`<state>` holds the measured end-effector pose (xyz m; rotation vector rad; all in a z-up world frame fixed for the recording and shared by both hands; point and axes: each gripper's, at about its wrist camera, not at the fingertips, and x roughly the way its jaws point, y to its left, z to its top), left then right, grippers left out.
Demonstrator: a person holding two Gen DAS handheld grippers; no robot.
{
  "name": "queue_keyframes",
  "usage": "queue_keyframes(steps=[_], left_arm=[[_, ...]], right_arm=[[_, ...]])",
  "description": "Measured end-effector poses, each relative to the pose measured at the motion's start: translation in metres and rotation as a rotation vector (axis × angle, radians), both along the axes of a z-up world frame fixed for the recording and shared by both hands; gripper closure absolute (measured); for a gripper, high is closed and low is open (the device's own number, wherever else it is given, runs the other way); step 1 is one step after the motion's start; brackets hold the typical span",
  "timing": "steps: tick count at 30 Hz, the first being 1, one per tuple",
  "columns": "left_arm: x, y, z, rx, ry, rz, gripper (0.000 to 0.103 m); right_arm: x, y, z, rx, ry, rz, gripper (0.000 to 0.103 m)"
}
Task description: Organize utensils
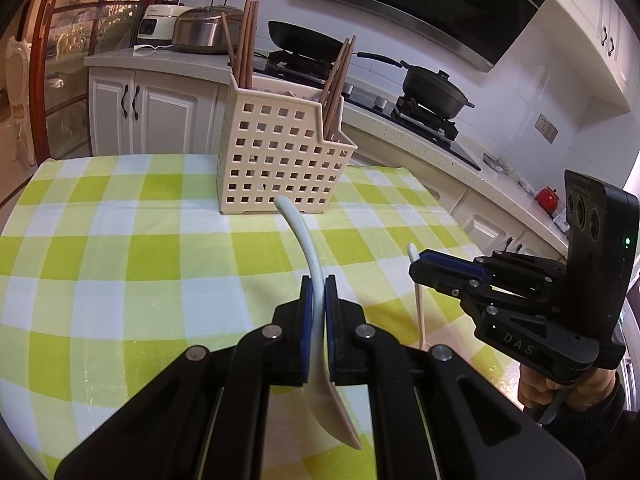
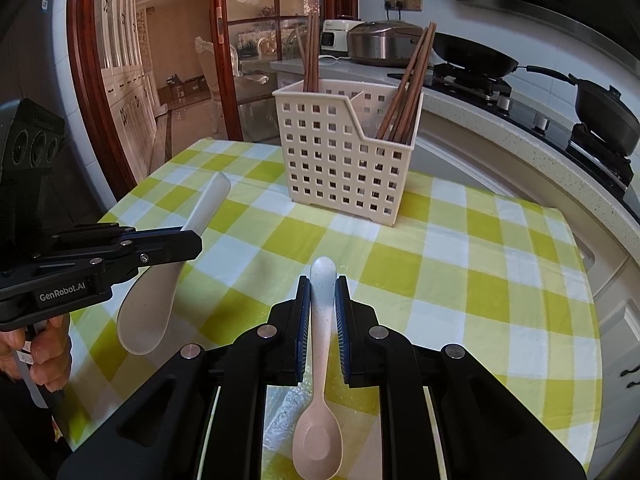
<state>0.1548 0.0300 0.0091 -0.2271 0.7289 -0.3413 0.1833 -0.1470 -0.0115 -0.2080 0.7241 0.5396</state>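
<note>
— Kitchen counters (image 1: 400,136) and a stove ran behind my work area; what did you have under you?

— I had the table with its green-and-white checked cloth (image 1: 120,248) below both grippers, and the cream perforated utensil basket (image 1: 276,156) stood near its far edge. Brown chopsticks (image 1: 244,40) leaned in two of its compartments, one bundle at the back left and one at the right.

— And your left gripper (image 1: 319,292)?

— I had its blue pads pinched tight on the large white rice paddle (image 1: 310,256), handle pointing ahead toward the basket, blade hanging back under the camera, all clear of the cloth.

— The right gripper (image 2: 322,292)?

— I had it closed on the small speckled spoon (image 2: 320,360), gripped along the handle, bowl toward the camera and also above the cloth. Both utensils were outside the basket, well short of it.
</note>
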Motion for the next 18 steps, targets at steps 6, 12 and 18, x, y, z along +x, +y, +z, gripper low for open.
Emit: queue_keyframes(steps=[6, 12, 18], left_arm=[[-0.0004, -0.0031, 0.0024, 0.006, -0.006, -0.007, 0.097], [0.0003, -0.0047, 0.0012, 0.016, 0.0, -0.002, 0.097], [-0.0004, -0.0059, -0.0003, 0.018, 0.003, -0.003, 0.097]], right_arm=[[0.0004, -0.0006, 0.0004, 0.006, 0.004, 0.002, 0.09], [0.0003, -0.0008, -0.0003, 0.009, 0.003, -0.002, 0.09], [0.0003, -0.0017, -0.0004, 0.01, 0.004, -0.003, 0.09]])
